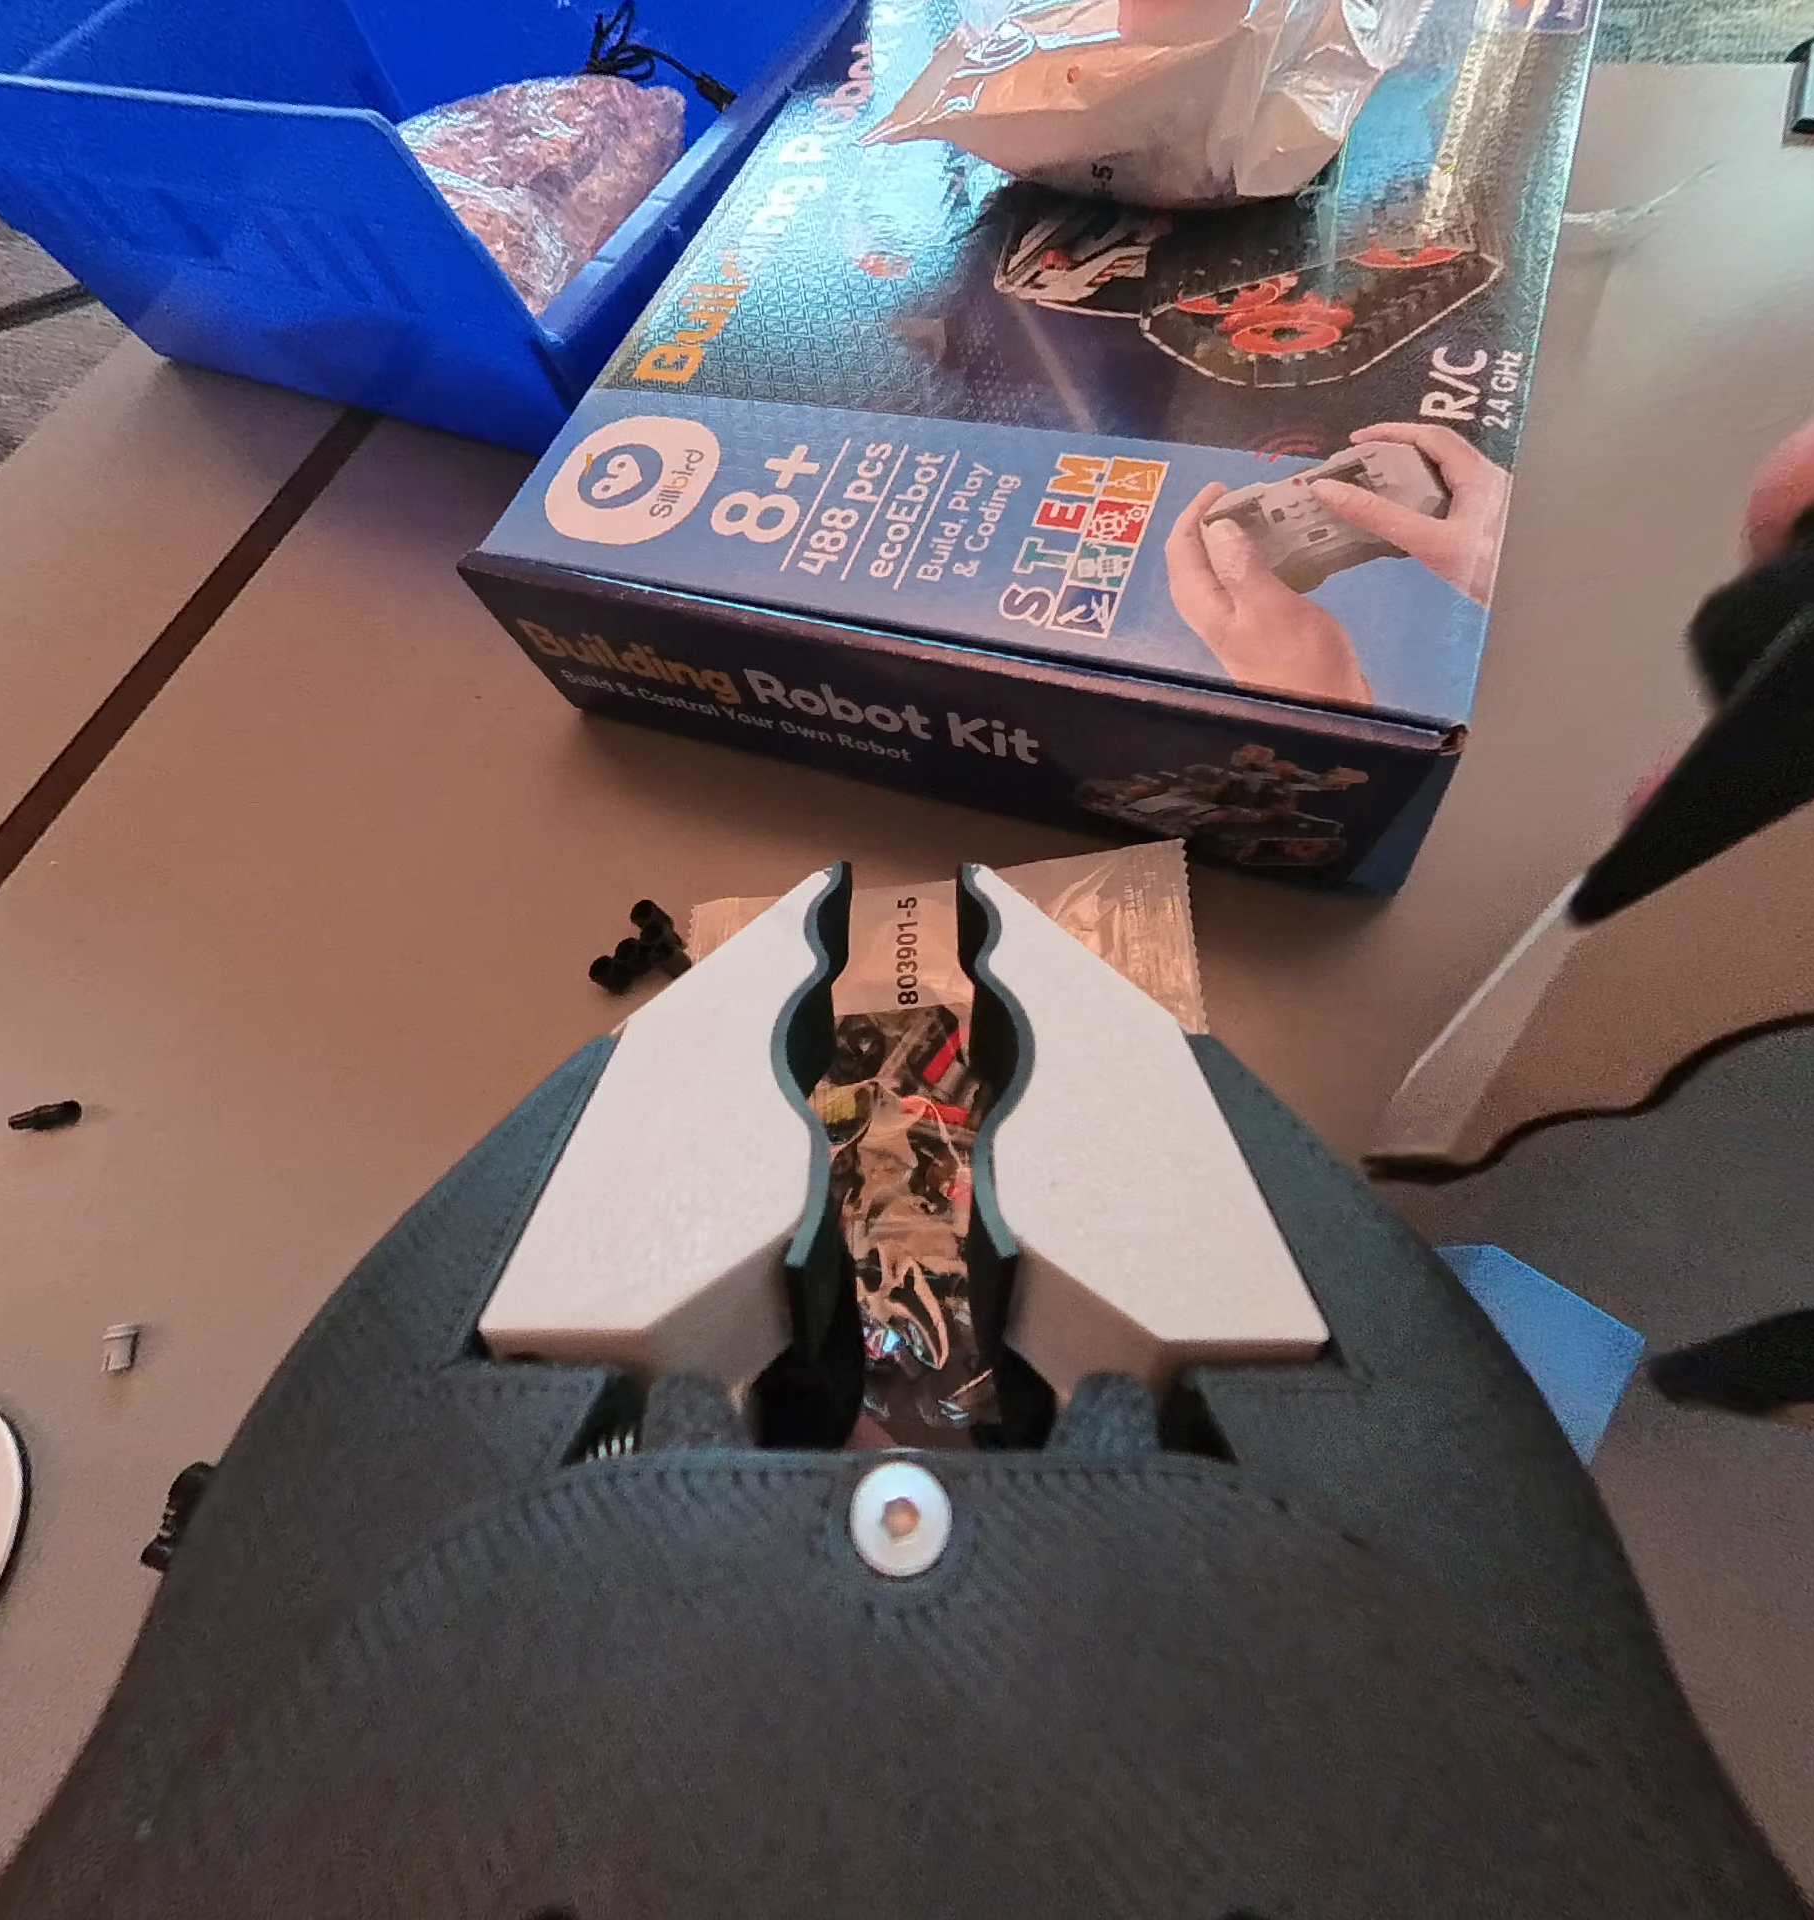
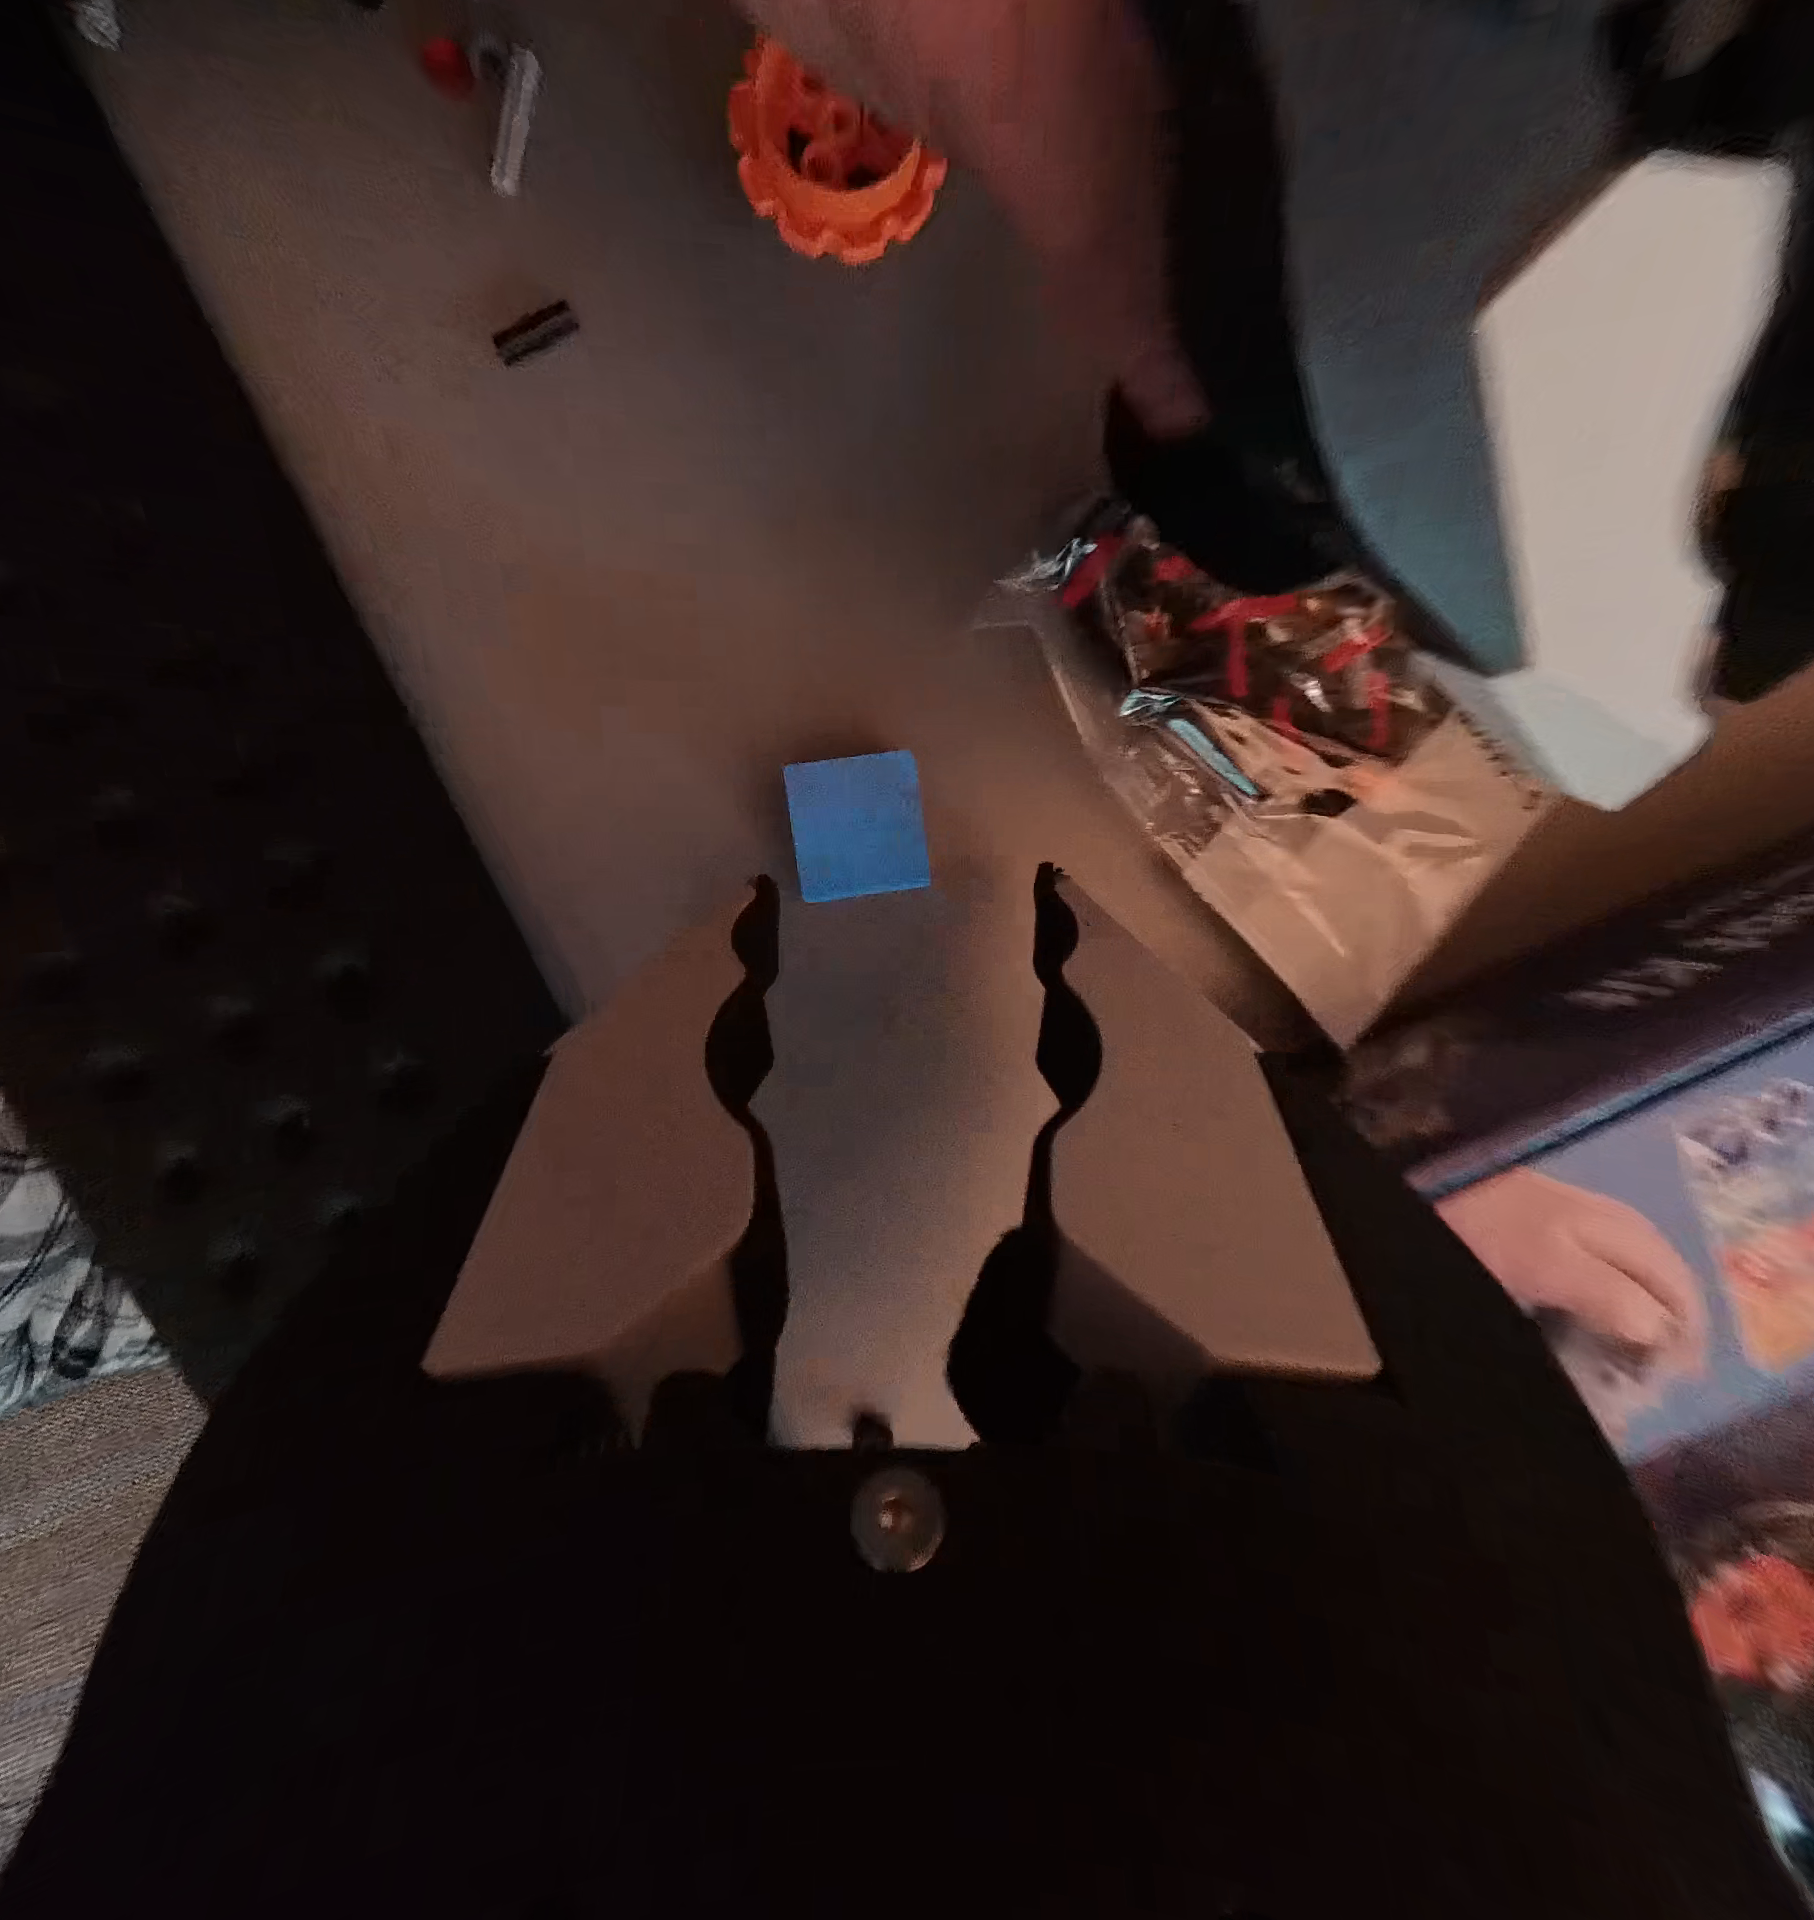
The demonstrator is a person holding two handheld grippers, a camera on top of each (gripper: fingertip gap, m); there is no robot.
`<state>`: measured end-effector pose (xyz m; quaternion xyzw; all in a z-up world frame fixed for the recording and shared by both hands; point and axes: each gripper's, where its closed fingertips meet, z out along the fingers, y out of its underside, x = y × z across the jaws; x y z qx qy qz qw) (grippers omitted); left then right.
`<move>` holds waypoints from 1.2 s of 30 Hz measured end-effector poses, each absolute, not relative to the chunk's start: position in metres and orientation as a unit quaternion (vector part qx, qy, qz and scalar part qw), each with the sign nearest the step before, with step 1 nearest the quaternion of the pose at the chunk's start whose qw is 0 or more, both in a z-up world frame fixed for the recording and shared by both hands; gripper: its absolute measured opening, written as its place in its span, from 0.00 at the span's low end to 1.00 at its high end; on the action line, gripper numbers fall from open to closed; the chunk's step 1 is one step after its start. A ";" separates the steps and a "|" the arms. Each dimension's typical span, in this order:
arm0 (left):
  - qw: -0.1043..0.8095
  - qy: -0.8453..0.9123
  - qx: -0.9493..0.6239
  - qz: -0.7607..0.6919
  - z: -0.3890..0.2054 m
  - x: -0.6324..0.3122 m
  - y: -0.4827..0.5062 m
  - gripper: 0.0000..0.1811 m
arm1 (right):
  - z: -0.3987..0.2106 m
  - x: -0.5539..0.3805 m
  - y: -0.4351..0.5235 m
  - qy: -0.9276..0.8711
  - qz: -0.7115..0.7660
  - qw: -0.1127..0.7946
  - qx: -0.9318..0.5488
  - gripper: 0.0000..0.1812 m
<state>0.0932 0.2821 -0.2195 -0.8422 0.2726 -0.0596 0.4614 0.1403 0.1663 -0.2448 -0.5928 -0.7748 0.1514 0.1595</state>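
Bag (image 1: 908,1132) of small parts lay on table (image 1: 290,935), pinched between left gripper (image 1: 905,883) jaws just before one printed box (image 1: 1038,520). Left view alone showed one blue bin (image 1: 290,239); right view alone, one orange gear (image 2: 830,166). Right gripper (image 2: 908,888) gaped, empty, near blue square (image 2: 857,826).
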 end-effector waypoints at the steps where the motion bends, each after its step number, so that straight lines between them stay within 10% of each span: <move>1: 0.461 0.273 -0.842 -0.059 -0.220 0.094 0.282 0.10 | -0.256 0.140 0.164 -0.773 0.153 0.153 -0.596 0.26; 12: 0.460 0.271 -0.843 -0.060 -0.221 0.093 0.282 0.10 | -0.226 0.136 0.166 -0.742 0.221 0.183 -0.606 0.14; 25: 0.458 0.274 -0.843 -0.062 -0.222 0.096 0.282 0.10 | -0.002 0.225 0.335 -0.588 0.120 0.385 -0.701 0.14; 36: 0.460 0.275 -0.842 -0.063 -0.221 0.096 0.281 0.10 | 0.001 0.253 0.415 -0.551 0.054 0.311 -0.773 0.14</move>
